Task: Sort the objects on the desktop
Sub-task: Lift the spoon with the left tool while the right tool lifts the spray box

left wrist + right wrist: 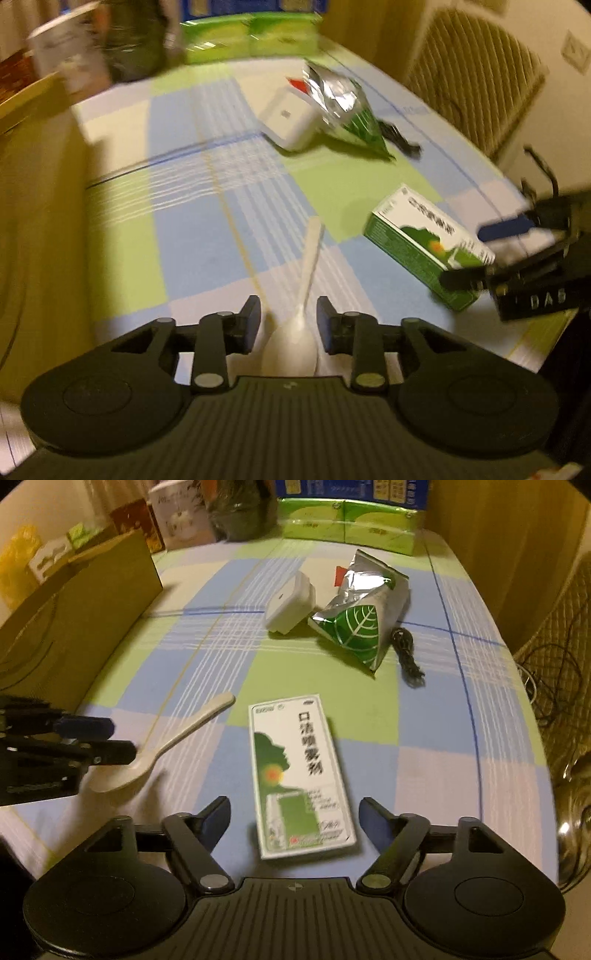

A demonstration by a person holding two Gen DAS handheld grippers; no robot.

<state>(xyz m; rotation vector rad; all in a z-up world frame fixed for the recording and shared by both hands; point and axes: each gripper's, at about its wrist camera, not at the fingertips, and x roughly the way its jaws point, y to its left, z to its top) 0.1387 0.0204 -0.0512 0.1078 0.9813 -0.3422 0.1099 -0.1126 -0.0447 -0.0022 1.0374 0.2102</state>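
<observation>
Presently, left gripper (286, 321) is seen slightly parted around white spoon (297, 343), pads apart from it; right gripper (295, 812) spread wide, green-white box (301, 779) lying untouched between.

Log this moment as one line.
left gripper: jaws open astride white spoon | right gripper: jaws open astride medicine box | box flat on table

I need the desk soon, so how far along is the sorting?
Nothing looks sorted yet. In hand: the left hand-held gripper has its jaws open either side of the white spoon, pads not pressing it; the right hand-held gripper stands open around the green-and-white medicine box, which lies flat. Left: the white adapter, foil leaf-print bag and black cable lie loose on the checked tablecloth.
</observation>
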